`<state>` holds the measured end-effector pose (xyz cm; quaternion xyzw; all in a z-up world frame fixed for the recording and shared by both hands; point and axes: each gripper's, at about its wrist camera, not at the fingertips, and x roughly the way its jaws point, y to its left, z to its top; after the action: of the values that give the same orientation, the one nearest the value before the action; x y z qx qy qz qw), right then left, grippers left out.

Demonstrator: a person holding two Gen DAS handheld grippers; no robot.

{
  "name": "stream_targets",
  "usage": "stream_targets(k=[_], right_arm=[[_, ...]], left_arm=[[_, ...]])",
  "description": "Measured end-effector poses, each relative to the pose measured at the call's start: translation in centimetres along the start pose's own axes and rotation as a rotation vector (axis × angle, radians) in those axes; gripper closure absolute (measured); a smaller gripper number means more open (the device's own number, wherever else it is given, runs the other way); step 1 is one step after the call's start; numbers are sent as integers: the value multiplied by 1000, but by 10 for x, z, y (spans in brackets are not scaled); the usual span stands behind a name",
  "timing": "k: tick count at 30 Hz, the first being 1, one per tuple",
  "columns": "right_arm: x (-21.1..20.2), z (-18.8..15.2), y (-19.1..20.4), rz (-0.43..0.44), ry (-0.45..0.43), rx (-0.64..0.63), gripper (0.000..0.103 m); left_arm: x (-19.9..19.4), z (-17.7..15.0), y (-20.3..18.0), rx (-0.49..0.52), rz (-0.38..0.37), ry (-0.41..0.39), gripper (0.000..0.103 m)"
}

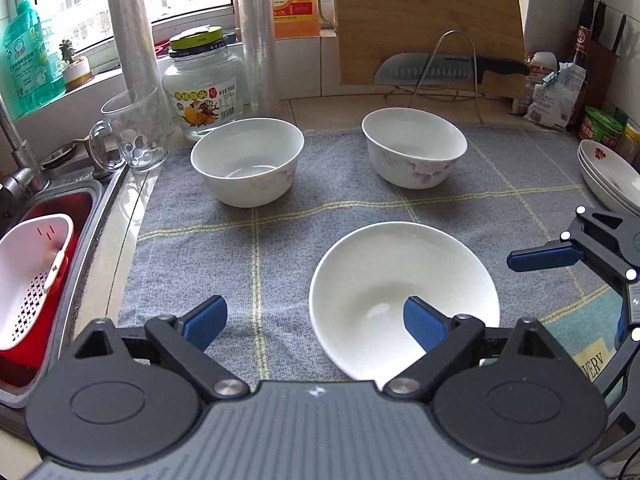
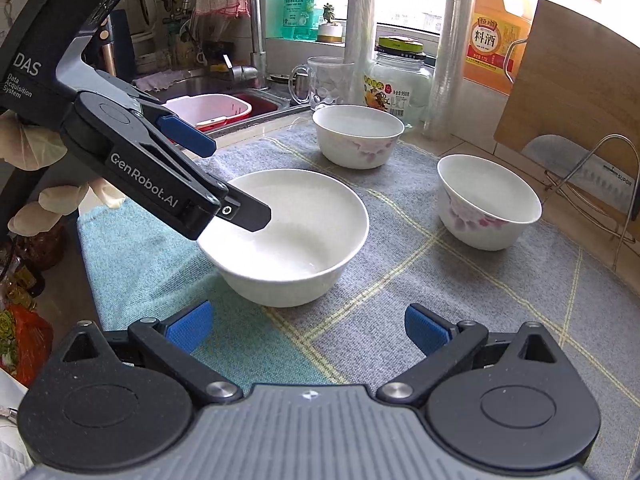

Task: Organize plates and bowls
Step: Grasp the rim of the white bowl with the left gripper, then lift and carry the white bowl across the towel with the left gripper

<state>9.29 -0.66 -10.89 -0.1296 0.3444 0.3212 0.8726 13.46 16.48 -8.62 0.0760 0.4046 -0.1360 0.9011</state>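
Note:
A plain white bowl [image 1: 380,264] [image 2: 296,236] sits at the near side of a grey checked cloth [image 1: 260,220]. Behind it stand two white bowls with pink flowers, one on the left [image 1: 248,160] [image 2: 358,134] and one on the right [image 1: 414,146] [image 2: 486,200]. My left gripper [image 1: 314,322] [image 2: 224,176] is open and straddles the plain bowl's rim, one finger inside and one outside, neither pad pressing. My right gripper [image 2: 308,326] [image 1: 580,292] is open and empty, low over the cloth just in front of that bowl. Stacked white plates [image 1: 612,176] lie at the right edge.
A sink with a red and white basket [image 1: 32,280] lies left of the cloth. A glass mug [image 1: 132,132], a jar [image 1: 204,88] and two tall rolls stand behind the left bowl. A cutting board [image 1: 428,20] and a knife [image 1: 440,68] on a wire rack stand at the back.

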Motion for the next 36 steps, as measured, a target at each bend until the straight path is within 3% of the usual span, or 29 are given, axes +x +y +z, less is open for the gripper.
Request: stream_targets(k=[9, 13, 17, 23, 26, 36], right_arm=[[15, 9, 7, 6, 2, -18, 5], [18, 10, 8, 5, 2, -22, 7], [19, 12, 8, 23, 4, -25, 15], [19, 13, 10, 24, 0, -45, 17], [18, 13, 11, 41, -4, -47, 21], [18, 14, 13, 32, 3, -51, 22]], left_arm=[[16, 7, 3, 48, -80, 39, 35], [20, 10, 3, 63, -104, 44, 38], [23, 12, 1, 80, -128, 52, 41], [27, 12, -2, 94, -162, 66, 52], [27, 12, -4, 100, -161, 68, 52], [22, 12, -6, 104, -170, 62, 53]])
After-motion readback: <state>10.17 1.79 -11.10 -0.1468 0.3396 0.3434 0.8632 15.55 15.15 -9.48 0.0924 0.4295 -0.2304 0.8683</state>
